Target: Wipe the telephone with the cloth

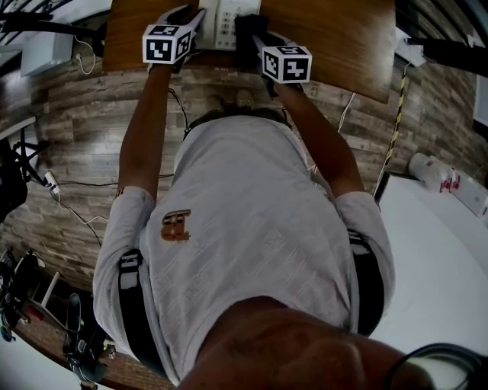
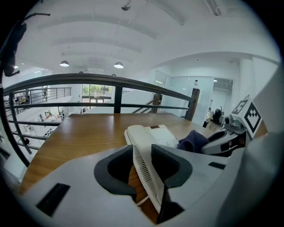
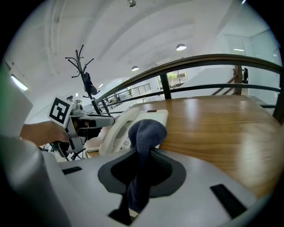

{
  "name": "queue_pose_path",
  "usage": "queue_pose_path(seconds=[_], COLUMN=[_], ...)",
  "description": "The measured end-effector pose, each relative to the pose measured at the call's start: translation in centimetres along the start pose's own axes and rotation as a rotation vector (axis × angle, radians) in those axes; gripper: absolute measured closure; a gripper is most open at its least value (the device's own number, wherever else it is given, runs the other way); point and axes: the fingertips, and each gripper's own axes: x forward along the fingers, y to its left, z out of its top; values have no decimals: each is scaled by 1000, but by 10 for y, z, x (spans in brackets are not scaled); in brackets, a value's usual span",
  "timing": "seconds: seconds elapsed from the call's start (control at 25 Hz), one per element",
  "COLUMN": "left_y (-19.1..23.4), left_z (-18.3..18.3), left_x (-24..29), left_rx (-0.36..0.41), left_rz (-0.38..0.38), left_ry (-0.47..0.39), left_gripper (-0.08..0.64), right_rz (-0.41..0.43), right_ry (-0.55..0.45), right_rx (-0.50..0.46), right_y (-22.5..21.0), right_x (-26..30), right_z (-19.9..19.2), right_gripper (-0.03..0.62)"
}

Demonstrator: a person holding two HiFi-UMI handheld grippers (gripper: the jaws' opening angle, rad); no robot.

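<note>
Head view: note wood table (image 1: 343, 38) at 12 o'clock, top of frame, w/ white telephone (image 1: 226, 23) on it, partly cut off by frame edge. Spot L gripper (image 1: 185, 34) at 11 o'clock from torso, tips at telephone's L side. Spot R gripper (image 1: 255, 42) at 1 o'clock, w/ dark cloth (image 1: 245, 30) at its tips, touching telephone's R side. Both forearms stretched fwd over plank floor (image 1: 76, 152).

L gripper view: read L gripper (image 2: 143, 166) as closed in on telephone (image 2: 151, 139), w/ ribbed side wall pinched betw. the two dark pads (image 2: 171, 164). Thin cord just below, at 6 o'clock. See cloth (image 2: 193, 141) at 2 o'clock from jaws: navy, bunched, resting on telephone's R edge. R gripper (image 2: 208, 142) right behind it, at 3 o'clock. Table (image 2: 80, 133) running out to dark railing (image 2: 88, 80) at 12 o'clock.

R gripper view: read R gripper (image 3: 141, 166) as clamped on cloth (image 3: 144, 133). Strip of cloth hanging down betw. pads, rounded wad above tips, pressed against telephone (image 3: 116, 128) near keypad. L gripper (image 3: 104, 119) at 10 o'clock, reaching telephone's far side. Coat stand (image 3: 84, 75) at 11 o'clock, well back. Bare table (image 3: 213, 128) at 3 o'clock, railing (image 3: 199, 60) beyond.
</note>
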Motion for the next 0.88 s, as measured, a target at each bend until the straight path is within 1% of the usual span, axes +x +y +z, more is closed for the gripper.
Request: queue_pose_path(seconds=[0.24, 0.36, 0.48, 0.68, 0.88], left_y=[-3, 0, 1, -4, -20], left_z=[-2, -1, 1, 20, 51], left_x=[1, 2, 1, -9, -25], left_rx=[-2, 3, 12, 8, 16], left_rz=[1, 4, 15, 19, -1], left_ry=[1, 10, 11, -51, -148], left_gripper=[426, 426, 426, 426, 430], right_rz=[-29, -21, 7, 68, 117], right_ry=[-20, -46, -86, -167, -263], right_rx=[6, 3, -10, -42, -56], right_y=[-23, -22, -15, 6, 15], right_x=[-21, -29, -34, -38, -45], right_z=[1, 13, 31, 69, 108], right_gripper=[520, 520, 520, 520, 520])
